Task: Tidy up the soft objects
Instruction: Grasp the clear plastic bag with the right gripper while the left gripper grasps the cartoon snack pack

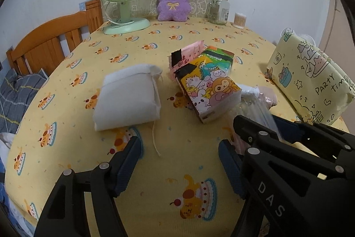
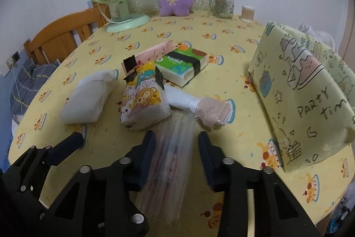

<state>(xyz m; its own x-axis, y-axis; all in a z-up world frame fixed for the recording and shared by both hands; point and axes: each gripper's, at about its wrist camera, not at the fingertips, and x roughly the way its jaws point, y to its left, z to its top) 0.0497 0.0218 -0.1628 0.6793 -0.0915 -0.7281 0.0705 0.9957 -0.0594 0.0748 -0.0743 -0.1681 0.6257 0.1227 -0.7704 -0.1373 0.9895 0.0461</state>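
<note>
Right gripper [image 2: 176, 157]: its fingers straddle a clear plastic packet [image 2: 175, 148] lying on the yellow tablecloth [image 2: 221, 54]; whether the pads press it cannot be told. Left gripper [image 1: 179, 161]: jaws released, nothing between them. Ahead of the left fingers lies a white cloth pouch [image 1: 128, 97]; a cartoon tissue pack [image 2: 142, 99] sits just beyond the right fingertips, a green tissue pack [image 2: 182, 66] behind it.

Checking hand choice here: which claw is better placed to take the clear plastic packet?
Right. The right claw already straddles the clear plastic packet, a finger on either side. The left claw stands open over bare tablecloth, nearer the white cloth pouch.
</note>
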